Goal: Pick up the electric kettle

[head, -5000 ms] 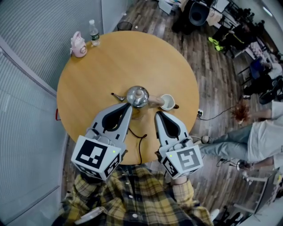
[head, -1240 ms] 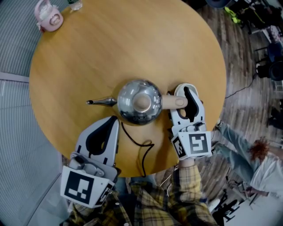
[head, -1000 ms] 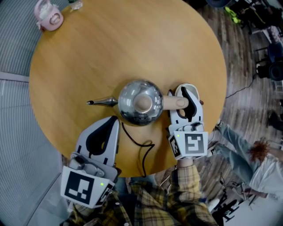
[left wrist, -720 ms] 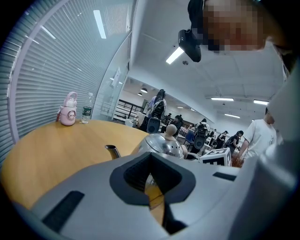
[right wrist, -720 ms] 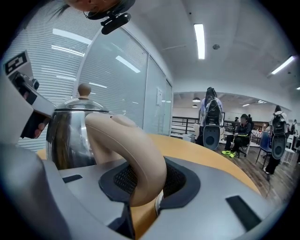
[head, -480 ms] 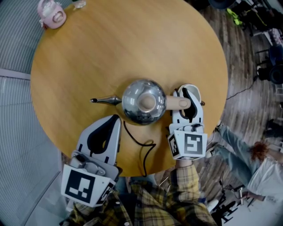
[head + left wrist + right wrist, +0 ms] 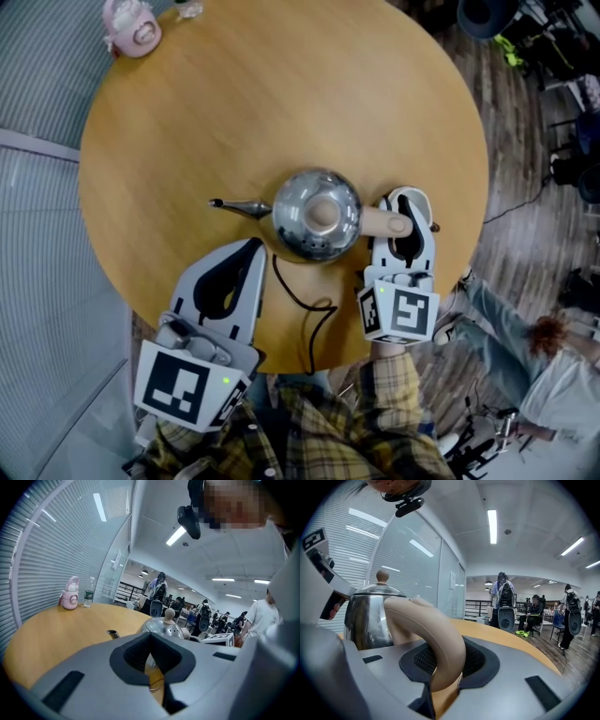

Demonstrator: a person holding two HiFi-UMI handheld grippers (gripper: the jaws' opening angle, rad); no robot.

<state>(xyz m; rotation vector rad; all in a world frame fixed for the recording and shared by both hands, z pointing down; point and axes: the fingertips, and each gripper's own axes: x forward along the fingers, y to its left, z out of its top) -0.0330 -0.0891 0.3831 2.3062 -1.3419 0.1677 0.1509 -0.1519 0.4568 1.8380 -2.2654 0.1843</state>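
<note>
A round steel electric kettle [image 7: 316, 214] with a wooden knob stands near the middle of the round wooden table [image 7: 234, 103], its thin spout [image 7: 234, 205] pointing left. Its curved beige handle [image 7: 384, 223] sticks out to the right. My right gripper [image 7: 405, 208] has just been closing and is now shut on that handle [image 7: 436, 644], which fills the gap between the jaws. My left gripper [image 7: 251, 248] is shut on nothing, just short of the kettle [image 7: 164, 627] on its near left side.
The kettle's black cord [image 7: 305, 314] loops over the table toward the near edge, between the grippers. A pink bottle [image 7: 131, 25] and a clear water bottle [image 7: 187, 9] stand at the far left rim. Chairs and people fill the room beyond the table.
The right jaws have narrowed onto the kettle handle. The head view has drifted, so everything sits a little further right and lower. The left gripper has barely moved.
</note>
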